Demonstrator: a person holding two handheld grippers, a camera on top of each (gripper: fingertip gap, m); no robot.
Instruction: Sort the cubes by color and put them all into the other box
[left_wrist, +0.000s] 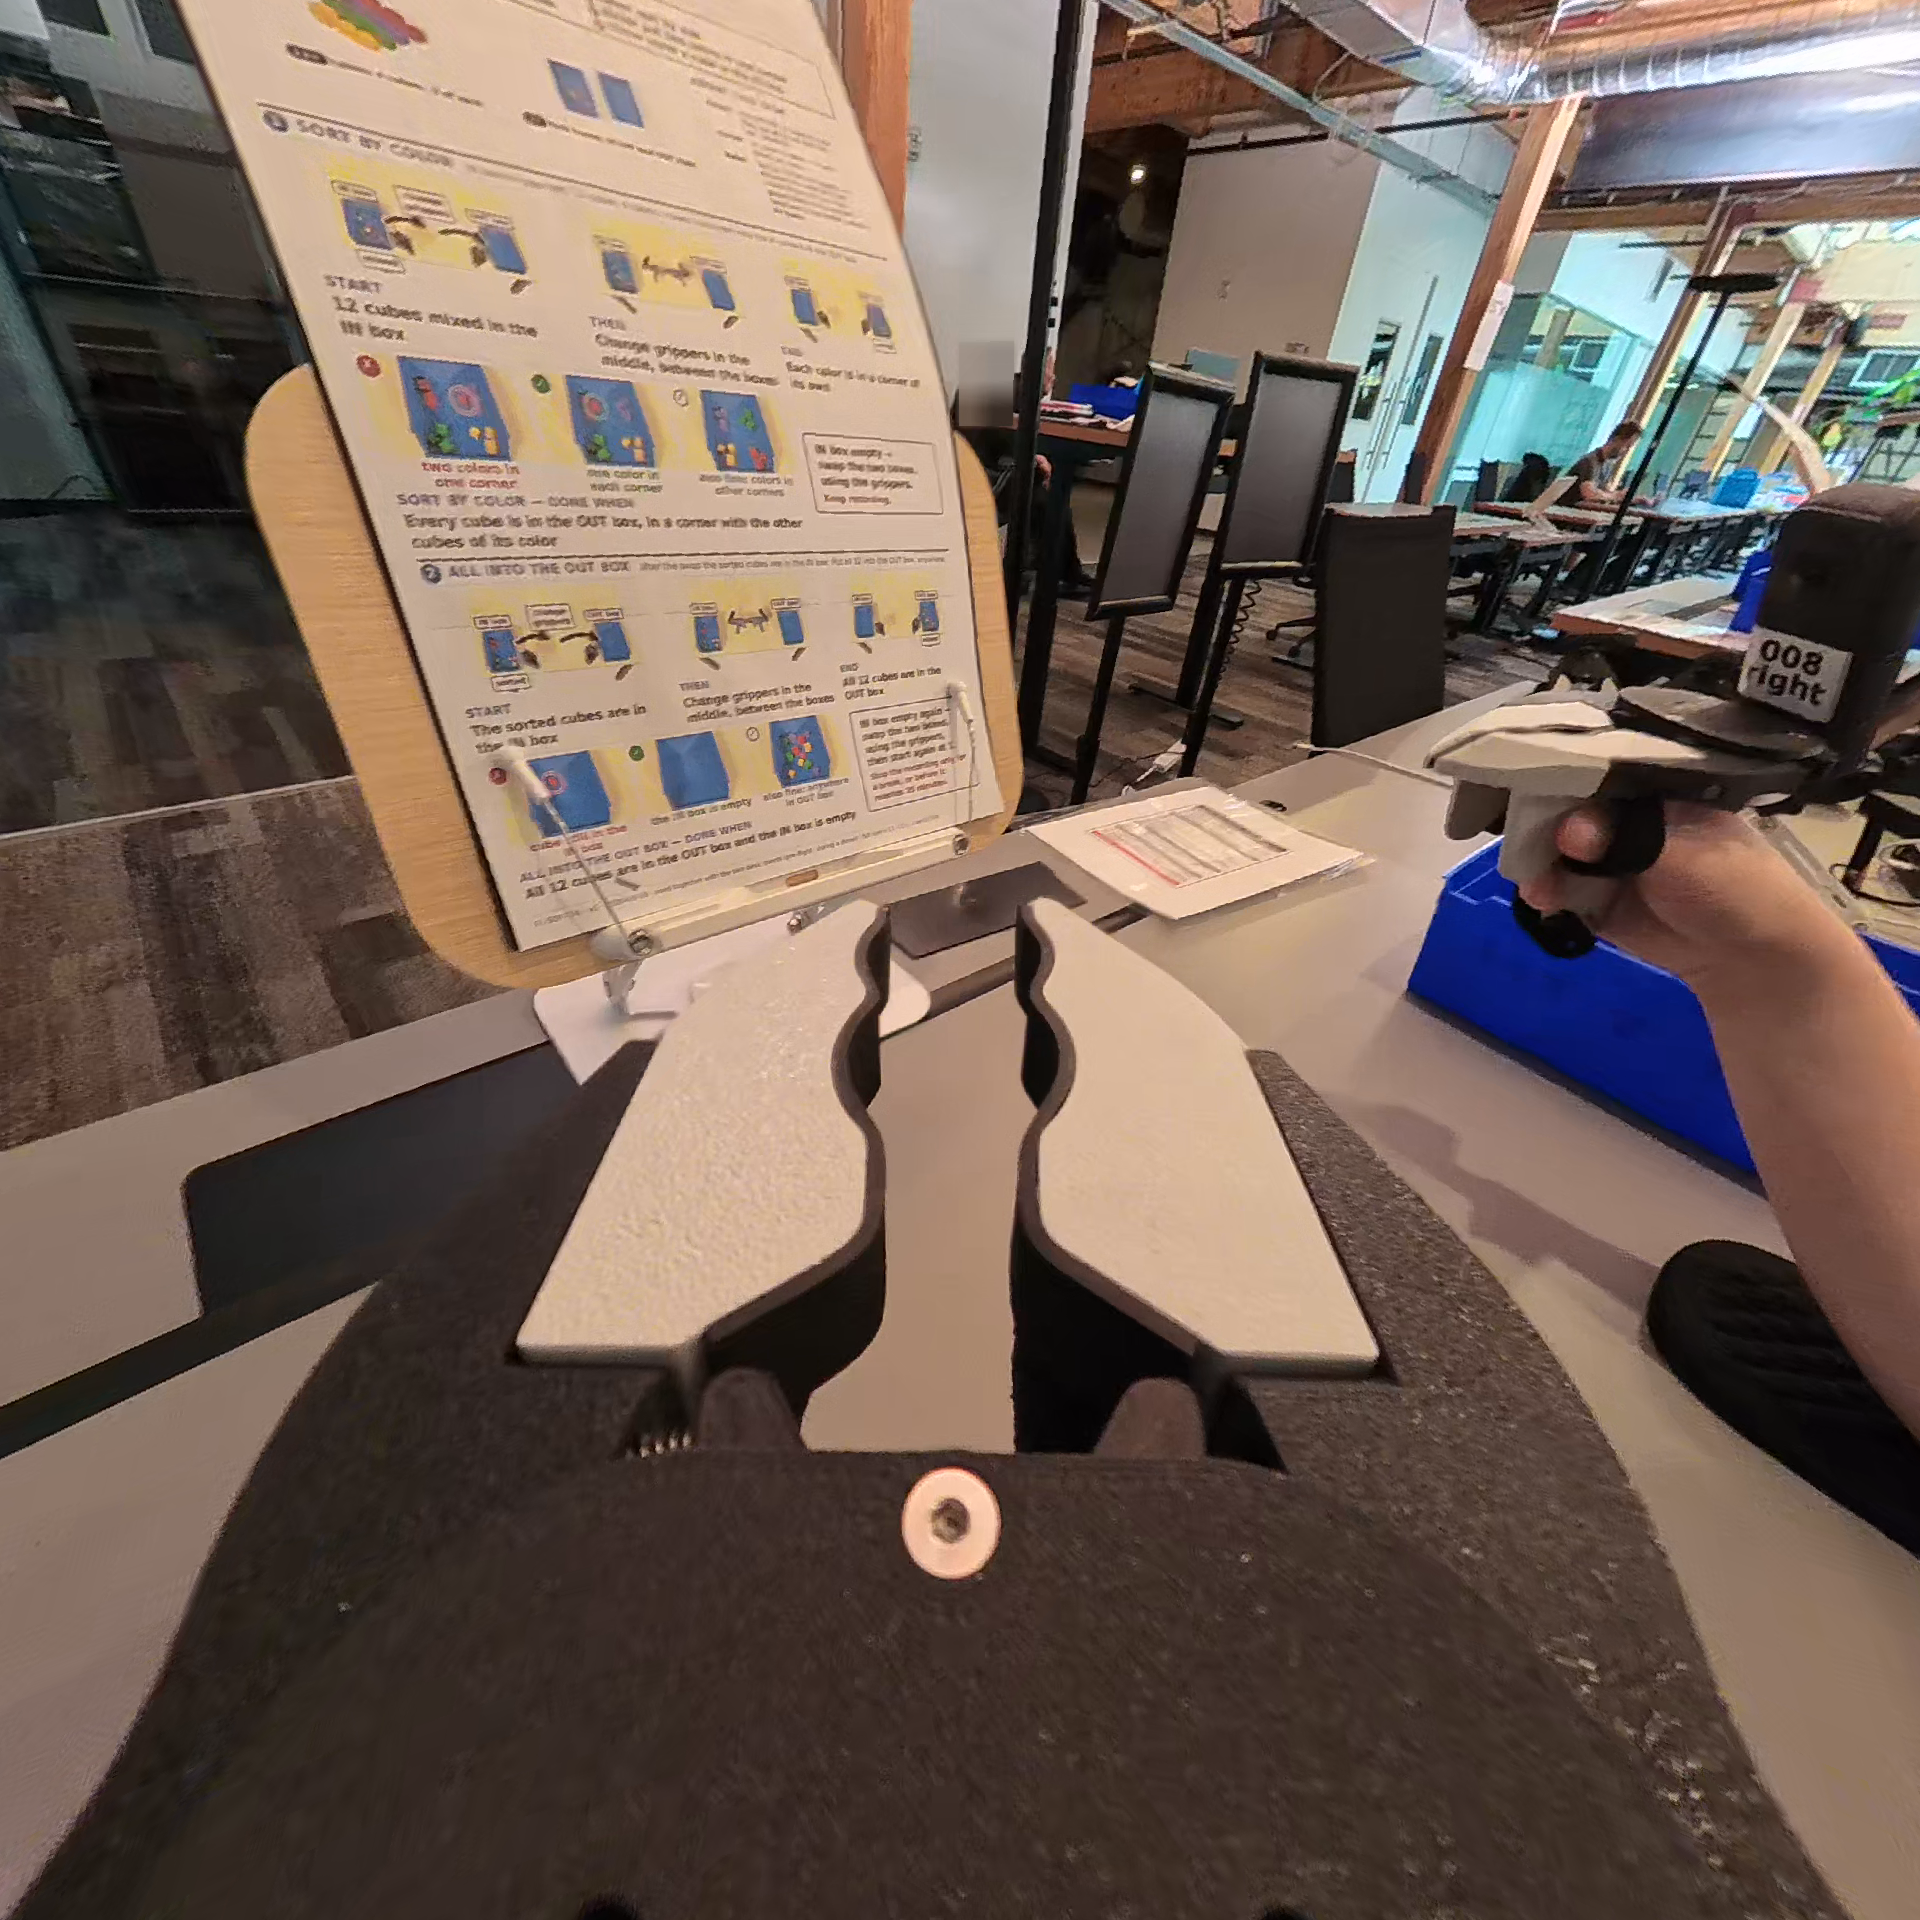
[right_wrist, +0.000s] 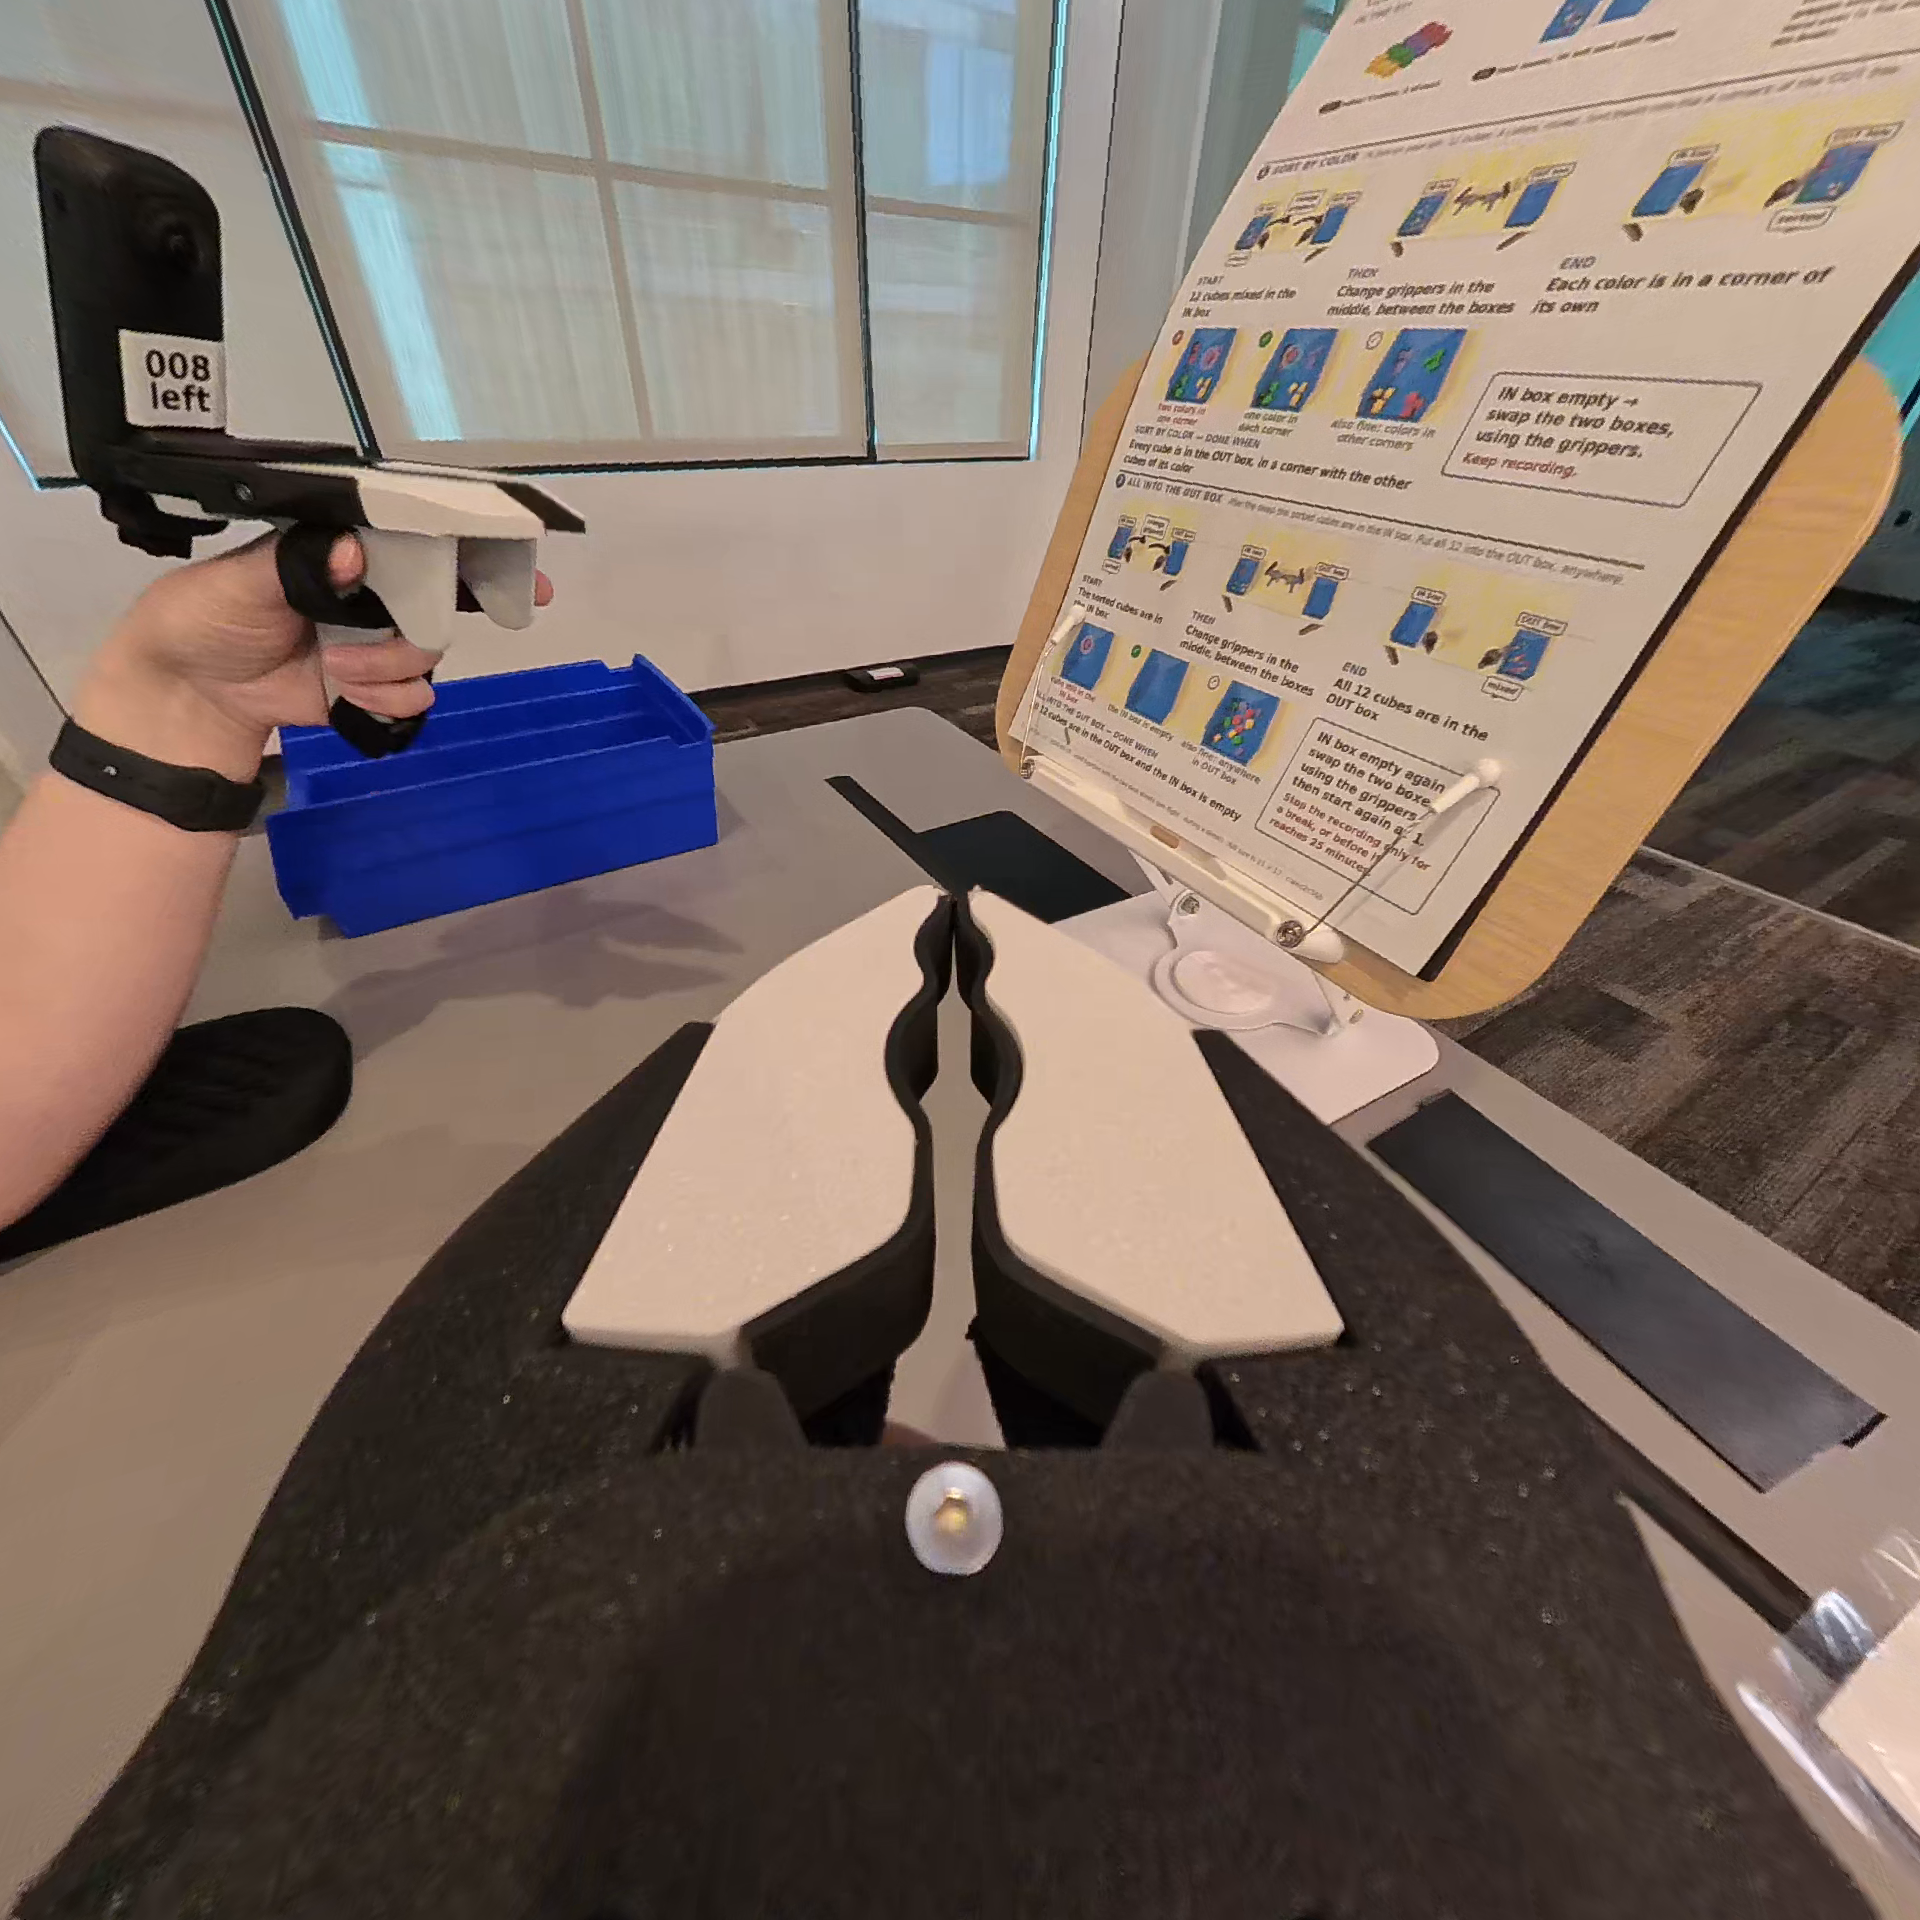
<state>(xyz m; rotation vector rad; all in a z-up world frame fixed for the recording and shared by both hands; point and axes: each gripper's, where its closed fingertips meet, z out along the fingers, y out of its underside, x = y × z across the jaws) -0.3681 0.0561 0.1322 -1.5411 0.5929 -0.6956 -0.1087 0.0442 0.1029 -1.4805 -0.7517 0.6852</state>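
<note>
No cubes can be made out in either view — the inside of the blue box (left_wrist: 1579, 1023) in the left wrist view is hidden behind its near wall and the person's hand (left_wrist: 1704, 894), and the frame's right edge cuts it off. The other blue box (right_wrist: 499, 790) shows only part of its interior. A plastic-sleeved sheet (right_wrist: 1860, 1704) is cut off at the right edge, and distant seated people (left_wrist: 1590, 468) are too small to tell apart.

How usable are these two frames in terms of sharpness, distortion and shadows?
Left wrist view: strong wide-angle bending at the edges, the instruction sheet is slightly soft, and the far office is bright. Right wrist view: same fisheye warp, the window is washed out, soft shadows lie beside the blue box, and the table's near corner is blurred.
</note>
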